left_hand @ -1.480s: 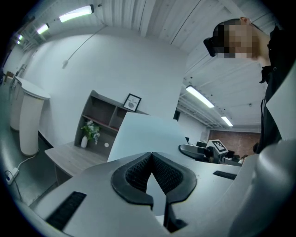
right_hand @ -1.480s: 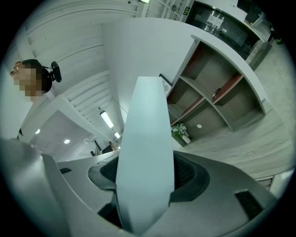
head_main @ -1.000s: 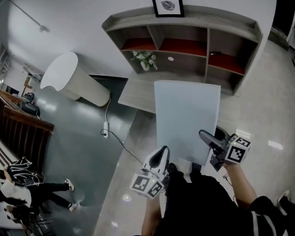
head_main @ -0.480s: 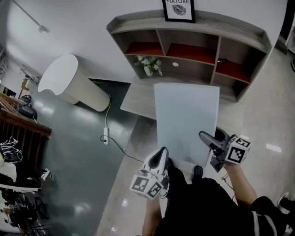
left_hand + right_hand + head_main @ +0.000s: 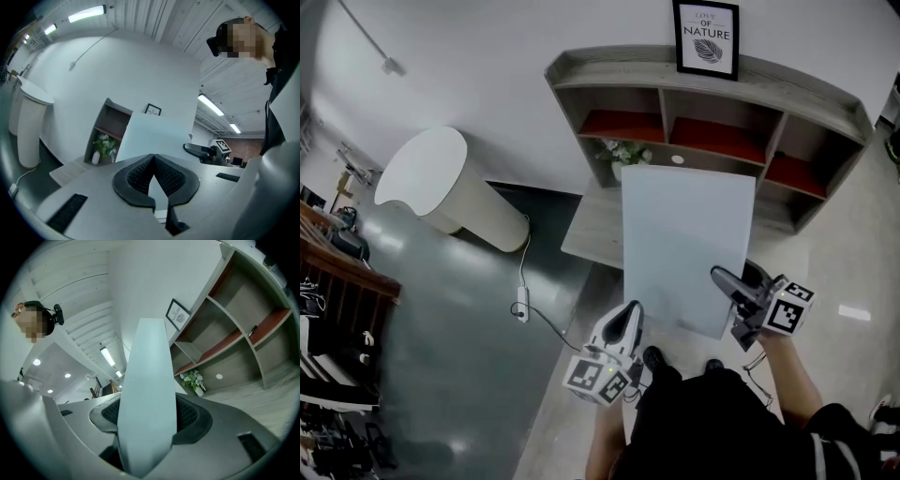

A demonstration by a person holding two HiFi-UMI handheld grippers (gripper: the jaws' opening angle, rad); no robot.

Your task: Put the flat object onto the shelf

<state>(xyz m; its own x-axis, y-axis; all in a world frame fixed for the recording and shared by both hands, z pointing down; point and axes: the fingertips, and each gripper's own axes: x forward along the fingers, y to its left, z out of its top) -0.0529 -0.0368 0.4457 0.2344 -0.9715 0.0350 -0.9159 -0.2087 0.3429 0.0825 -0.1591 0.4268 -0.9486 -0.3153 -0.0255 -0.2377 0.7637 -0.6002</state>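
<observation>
Since the earlier frames the shelf [image 5: 712,103] has been brought nearer. It is now seen larger and lower in the head view, with the framed picture [image 5: 706,37] on its top fully shown. The board [image 5: 689,244] has been kept flat and level in front of the person, and in that view its far edge overlaps the low counter [image 5: 592,225] and the foot of the shelf.

The left claw [image 5: 632,309] is clenched on the board's near left corner, its pads almost meeting over the thin edge. The right claw [image 5: 724,277] is clamped on the right edge, with the board filling the gap between its pads.

The carry is judged to be the step in hand, and the placing is not yet begun. For the next move, the far edge would need to be squared to a bare surface and slid on level, with both grips kept until the board is supported.

The upright dividers look closer together than the board is wide, so the top or the counter may suit better. A potted plant [image 5: 623,153] stands just beside the far left corner and tightens that side. Open floor is left to the right.
</observation>
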